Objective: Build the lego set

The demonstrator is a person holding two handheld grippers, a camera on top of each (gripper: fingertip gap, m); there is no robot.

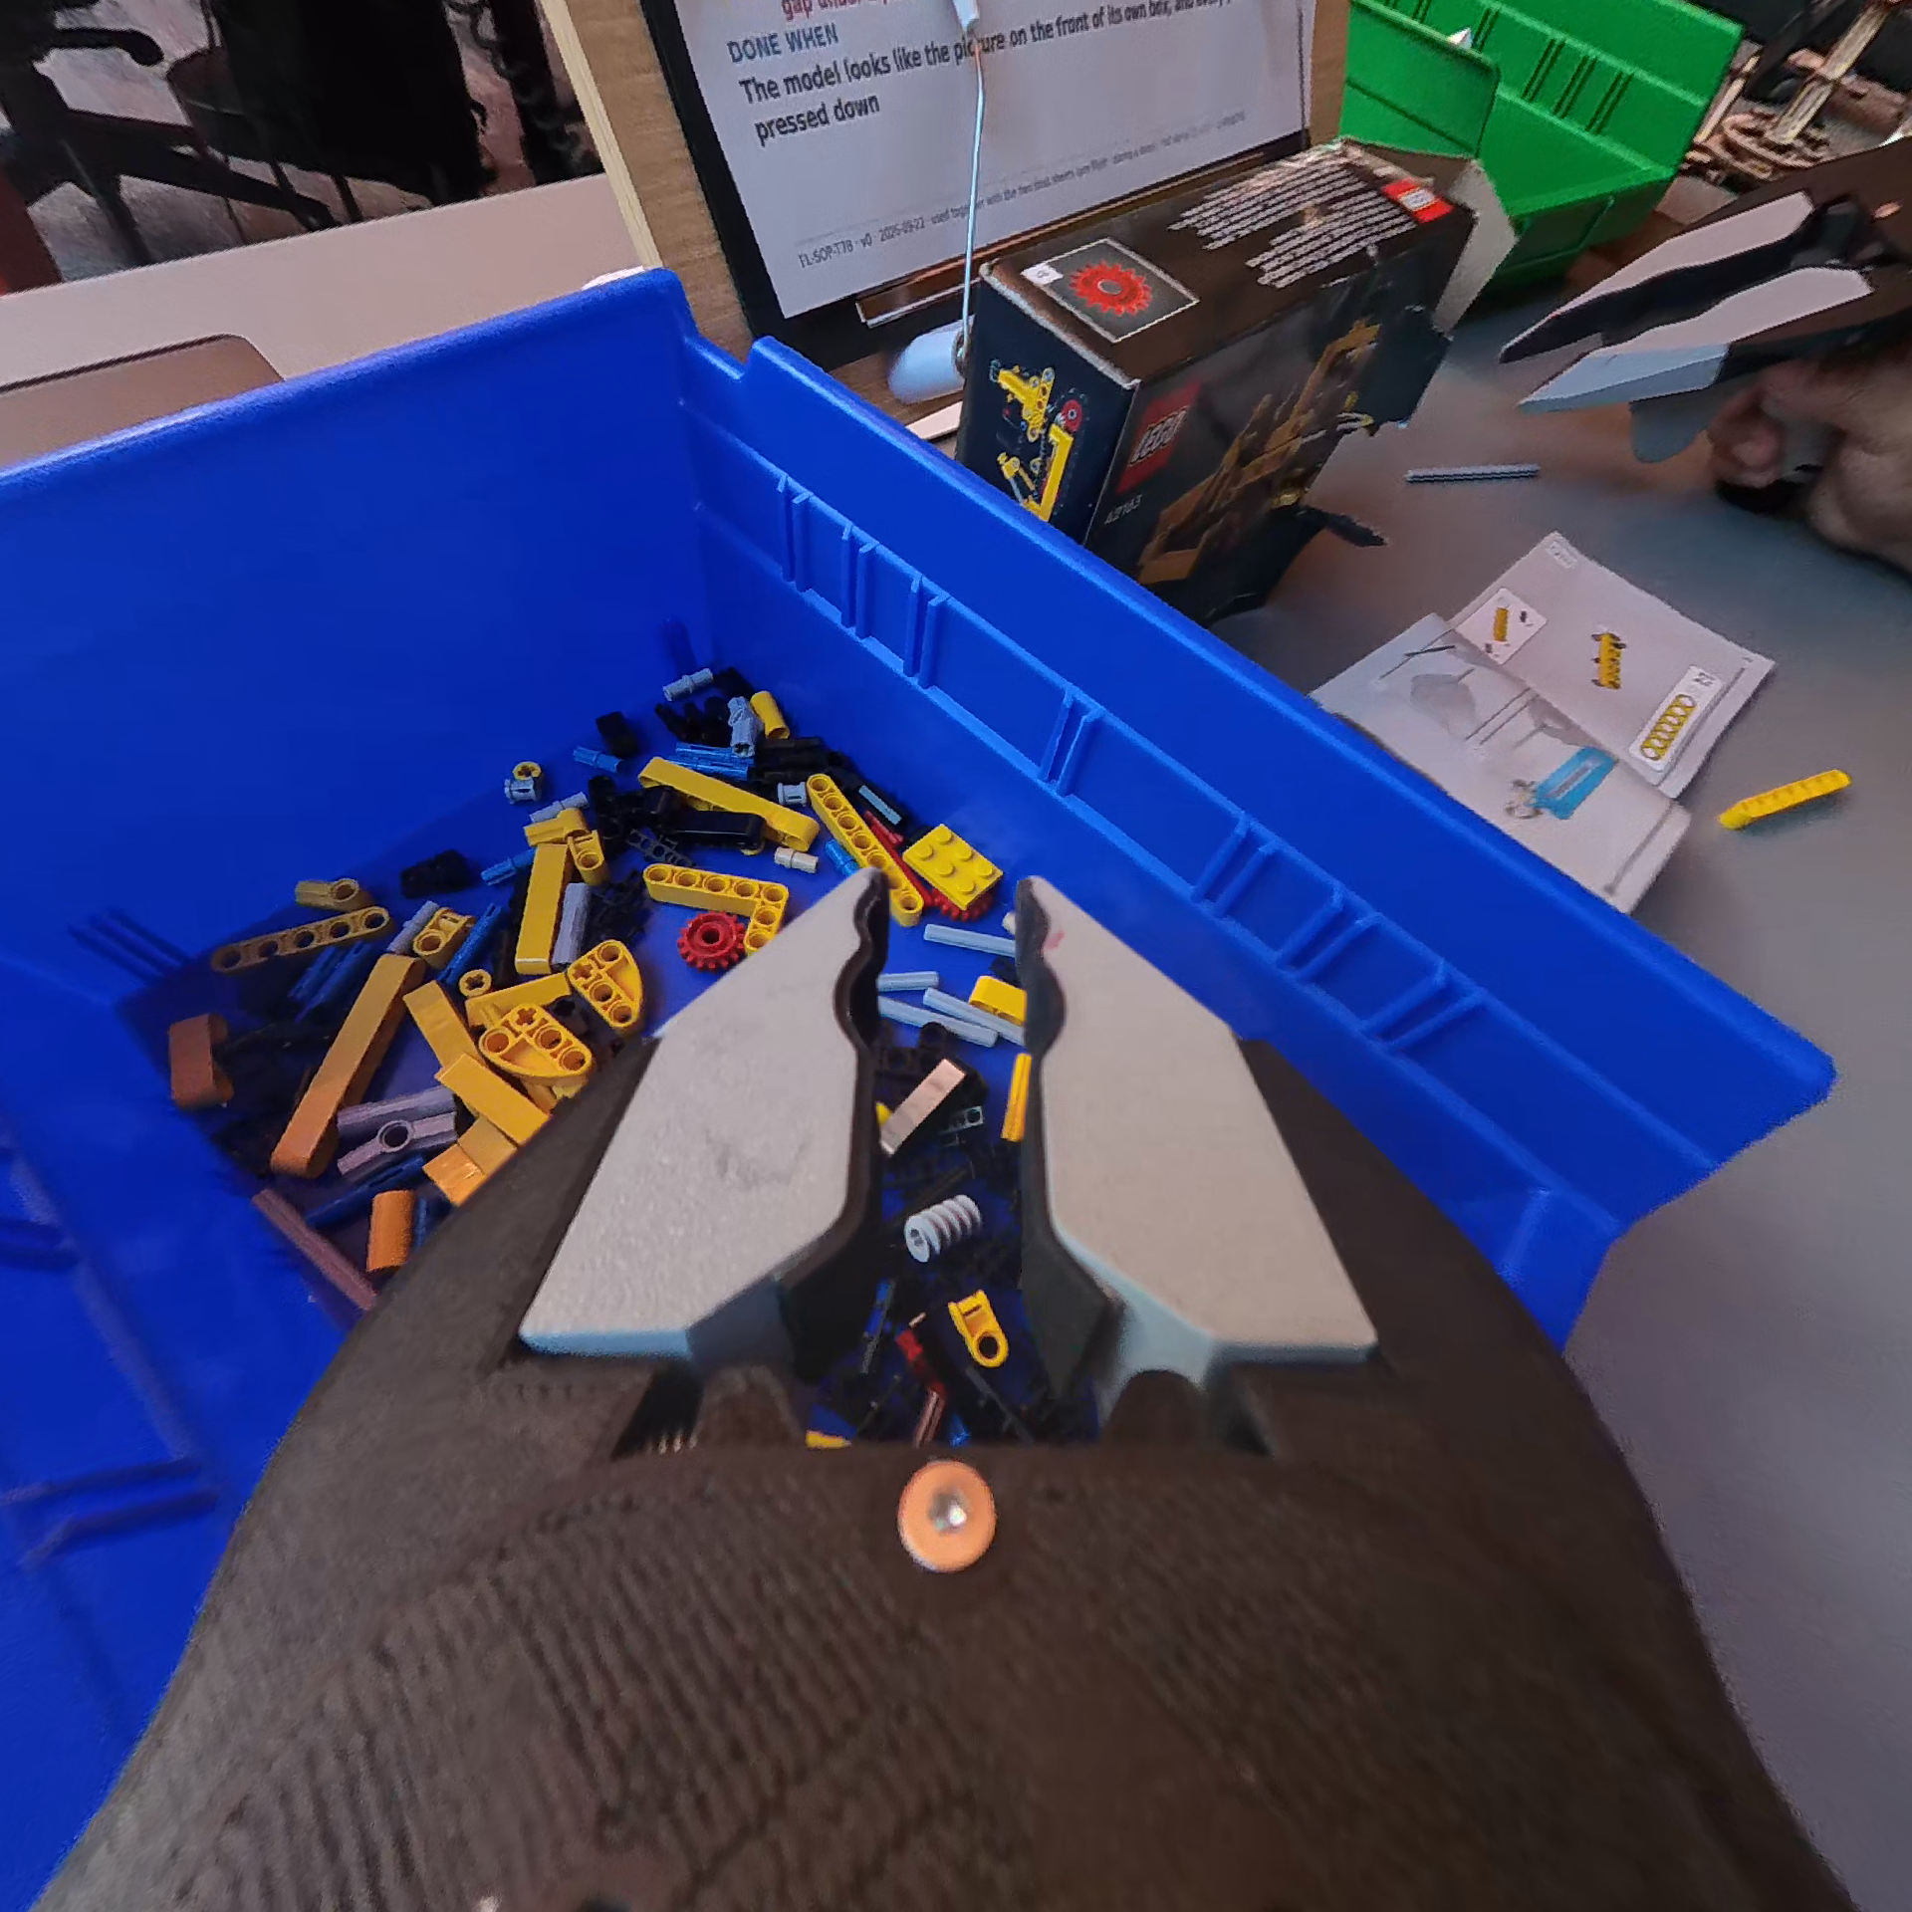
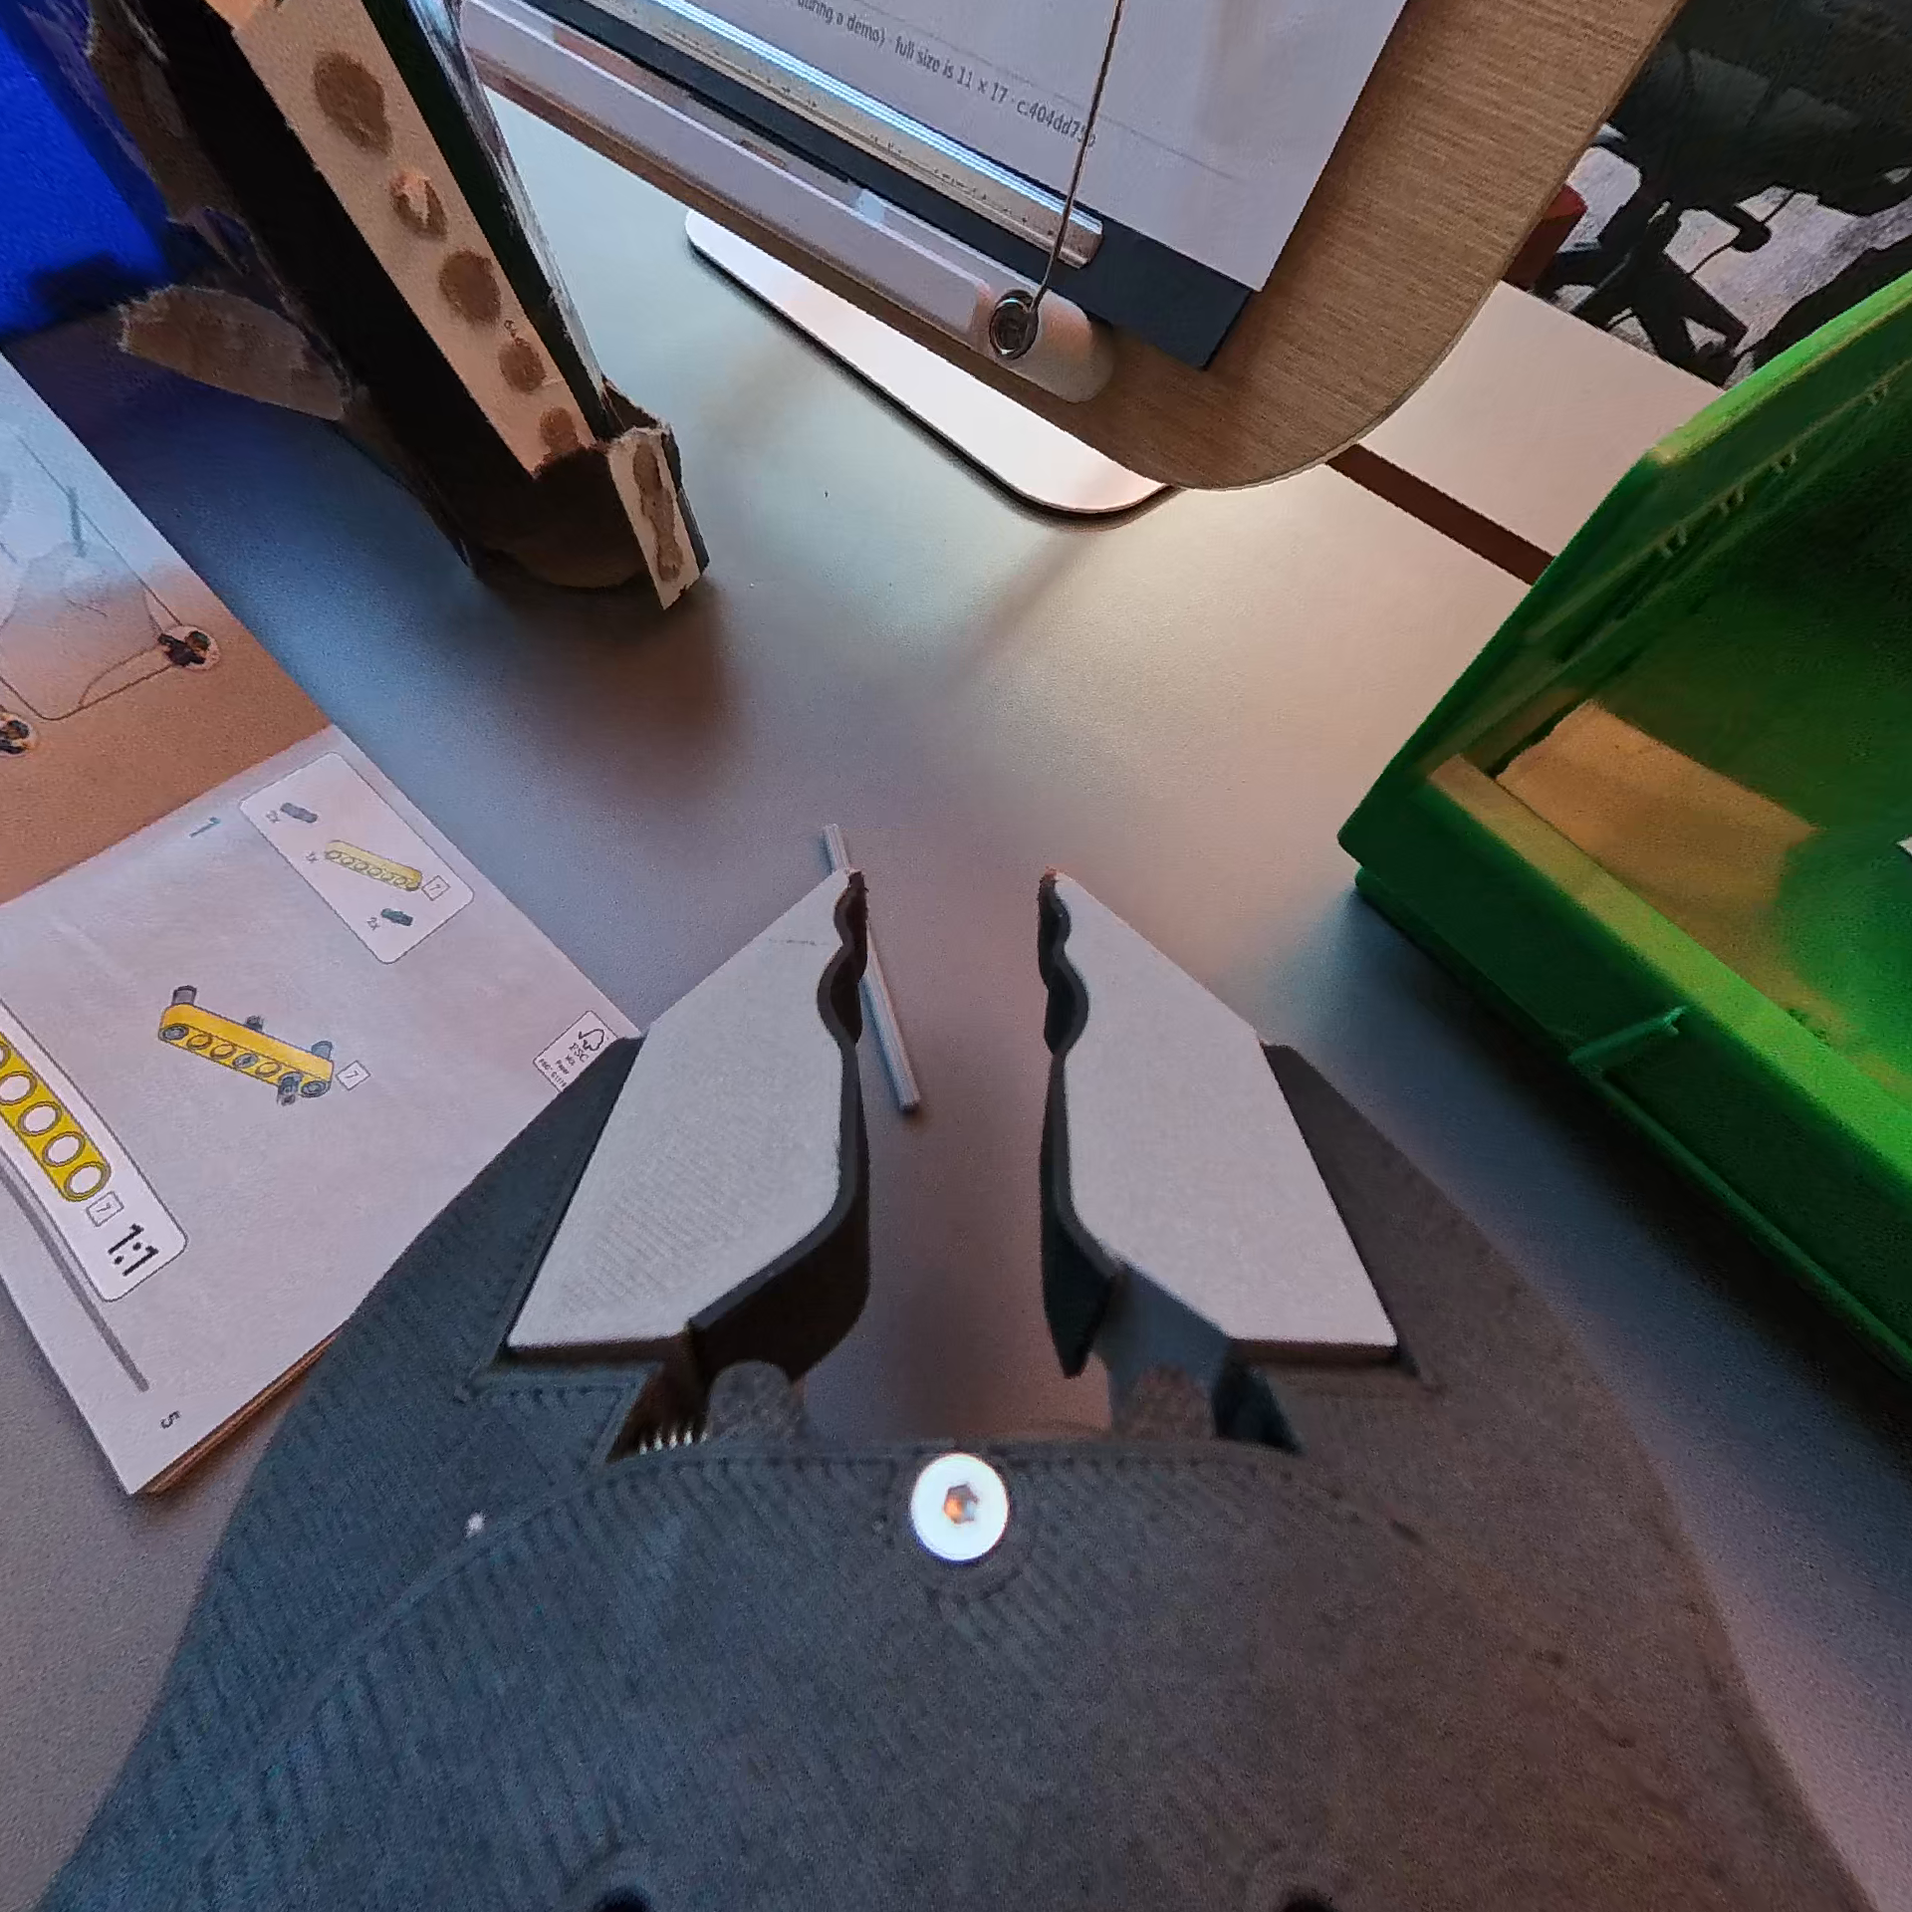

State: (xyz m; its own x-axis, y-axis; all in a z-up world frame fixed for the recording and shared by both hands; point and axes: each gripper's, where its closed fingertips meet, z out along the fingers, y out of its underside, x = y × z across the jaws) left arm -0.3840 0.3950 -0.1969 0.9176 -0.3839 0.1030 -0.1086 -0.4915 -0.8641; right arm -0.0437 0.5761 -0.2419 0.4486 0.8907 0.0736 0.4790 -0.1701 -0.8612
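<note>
A blue bin (image 1: 1138, 745) holds a heap of loose lego pieces (image 1: 579, 952), mostly yellow, black and grey, with a red gear (image 1: 710, 937). My left gripper (image 1: 950, 900) is open and empty, hovering over the heap inside the bin. My right gripper (image 2: 950, 879) is open and empty, low over the grey table; a thin grey axle (image 2: 879, 993) lies on the table between its fingers, close to the left finger (image 2: 724, 1117). The axle (image 1: 1469, 474) and the right gripper (image 1: 1531, 357) also show in the left wrist view. A yellow beam (image 1: 1785, 799) lies on the table beside the instruction booklet (image 1: 1552, 704).
The opened lego box (image 1: 1221, 383) stands behind the bin's right wall. A green bin (image 2: 1697, 828) stands at the right. A stand with a printed sheet (image 1: 993, 135) is at the back. The booklet (image 2: 259, 1035) lies open left of my right gripper. Left tips to right tips: about 40 cm. To the yellow beam (image 1: 1785, 799): right tips about 20 cm, left tips about 30 cm.
</note>
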